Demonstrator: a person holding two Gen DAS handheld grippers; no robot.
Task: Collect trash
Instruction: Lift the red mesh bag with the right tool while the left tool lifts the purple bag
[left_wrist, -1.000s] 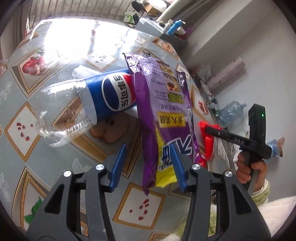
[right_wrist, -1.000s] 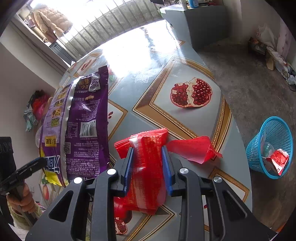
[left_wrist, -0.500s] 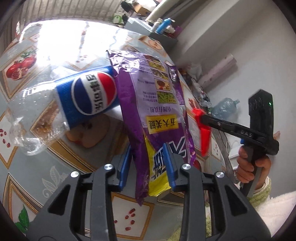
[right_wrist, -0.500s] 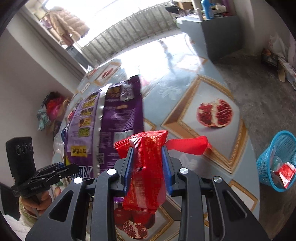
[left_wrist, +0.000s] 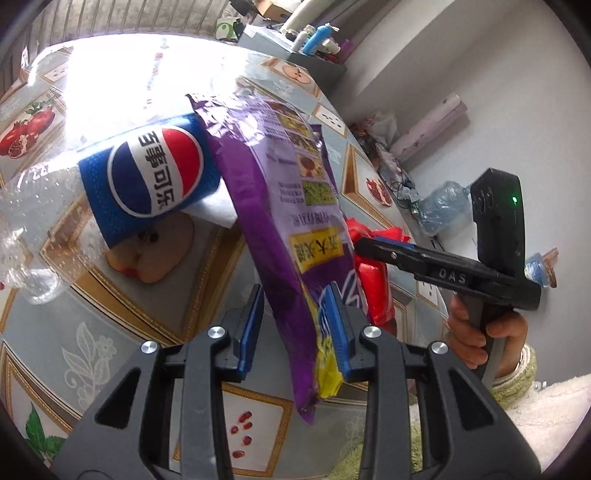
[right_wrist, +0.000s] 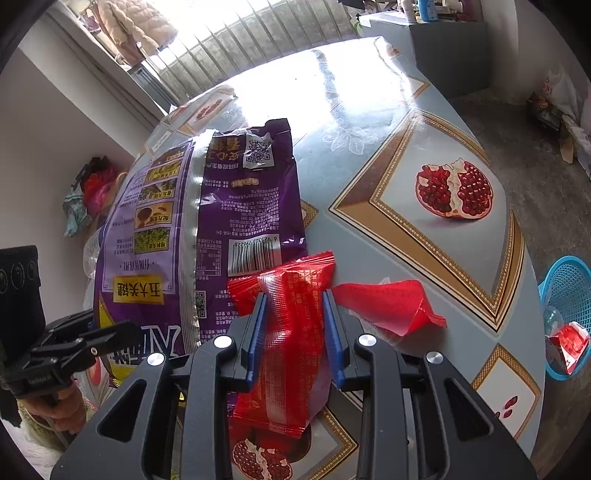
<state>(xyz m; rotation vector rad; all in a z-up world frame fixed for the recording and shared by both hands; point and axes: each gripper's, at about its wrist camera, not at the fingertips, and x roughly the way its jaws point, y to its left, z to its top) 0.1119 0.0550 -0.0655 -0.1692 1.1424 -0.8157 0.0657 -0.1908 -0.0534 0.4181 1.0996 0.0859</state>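
My left gripper is shut on the lower end of a long purple snack bag, held tilted off the table; the bag also shows in the right wrist view. My right gripper is shut on a red snack wrapper, lifted above the table; the wrapper also shows in the left wrist view. A second red wrapper lies on the table just right of it. A crushed clear Pepsi bottle lies on the table left of the purple bag.
The table has a glossy fruit-pattern cloth. A blue trash basket with trash in it stands on the floor at the right. Clutter and a plastic jug lie on the floor beyond the table.
My left gripper closed on the purple bag and lifted its lower end. My right gripper rose with the red wrapper and came closer to the purple bag.
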